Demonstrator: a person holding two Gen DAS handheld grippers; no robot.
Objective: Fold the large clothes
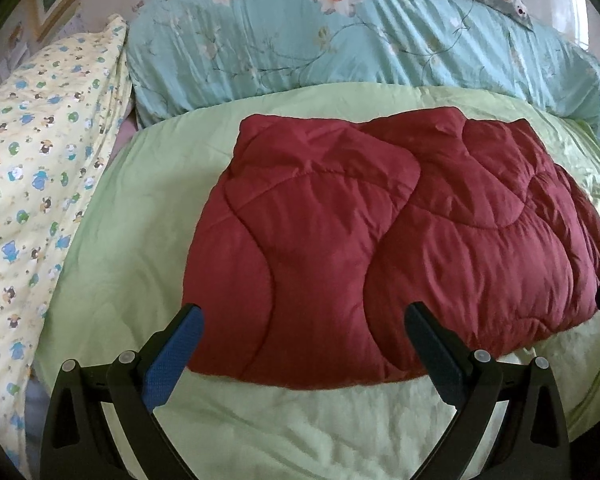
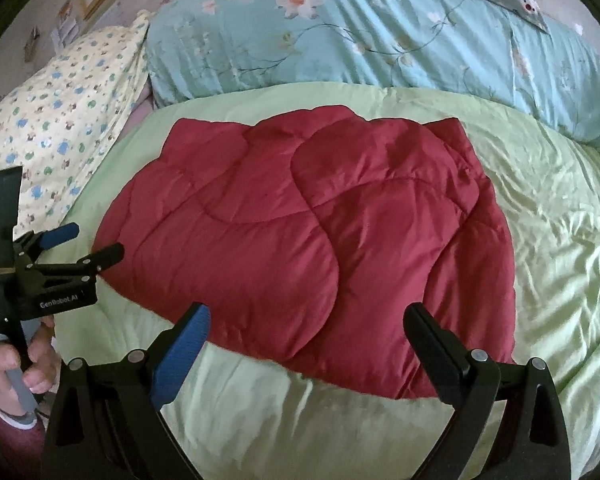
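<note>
Right wrist: both grippers spread, red quilted garment seemingly folded, green bedspread around.

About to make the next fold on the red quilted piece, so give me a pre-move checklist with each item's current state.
1. Left gripper open and empty: ok, jaws spread wide.
2. Right gripper open and empty: ok, jaws spread wide.
3. Red quilted garment lying flat on the green cover: ok; one flap overlaps the other.
4. Near hem reachable: ok, it lies between both grippers' fingers in each wrist view.
5. Nothing resting on the garment: ok.
6. Blue floral quilt and yellow patterned bedding away from the garment: ok, a green margin separates them.
</note>
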